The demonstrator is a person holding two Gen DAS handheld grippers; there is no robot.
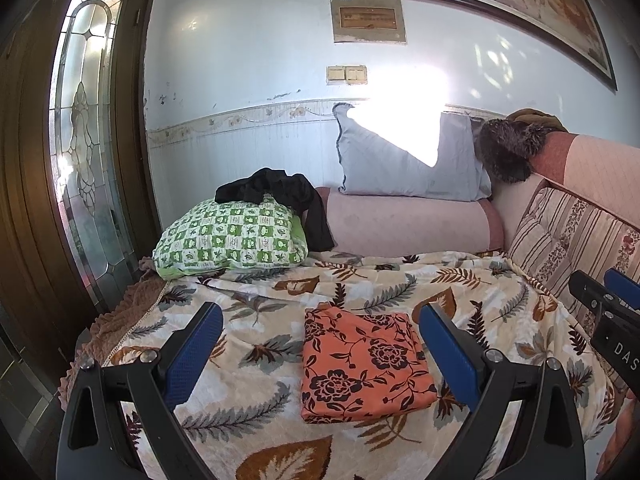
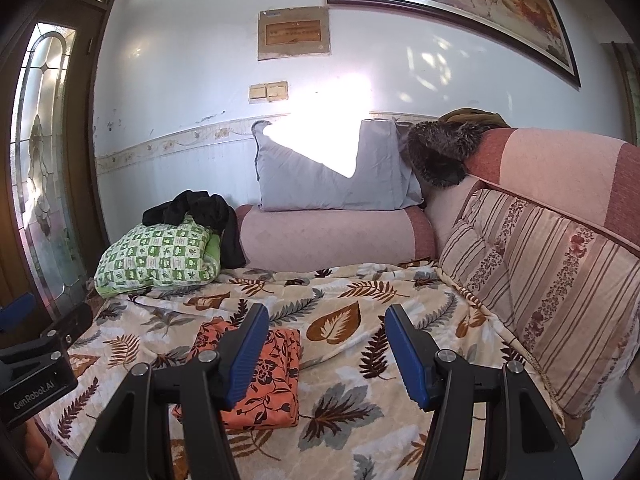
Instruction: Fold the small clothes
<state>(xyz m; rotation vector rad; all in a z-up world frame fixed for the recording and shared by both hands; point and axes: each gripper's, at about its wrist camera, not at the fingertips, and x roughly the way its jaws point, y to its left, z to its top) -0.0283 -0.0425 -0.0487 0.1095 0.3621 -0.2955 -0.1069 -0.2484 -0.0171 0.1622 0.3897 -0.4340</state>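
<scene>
**Orange garment lies folded; both grippers hang free above it**

The orange floral garment (image 1: 366, 364) rests on the leaf-print blanket (image 1: 248, 304) that covers the sofa seat, already brought into a neat rectangle with squared edges and layered thickness at its near side. It sits flat and alone on an open stretch of blanket, probably because that area gives a smooth, roomy surface for folding.

The left gripper (image 1: 320, 356) hovers over the garment with its blue pads spread wide, one on each side of the cloth as its camera sees it, holding nothing. The right gripper (image 2: 328, 354) is likewise released, jaws well apart, positioned to the right of the garment over bare blanket; from its view the left pad overlaps the cloth's right edge only visually, and contact cannot be confirmed. Both grippers seem lifted clear, which suits a fold that looks finished: nothing needs pinning down.

A black garment (image 1: 280, 196) lies crumpled over the green checked pillow (image 1: 228, 240) at the back, against the pink bolster (image 1: 408, 224). It is unfolded and well apart from the orange piece, so I judge it the likely next item, kept aside so the working area stays uncluttered. A grey pillow (image 1: 400, 160) leans on the wall behind.
</scene>
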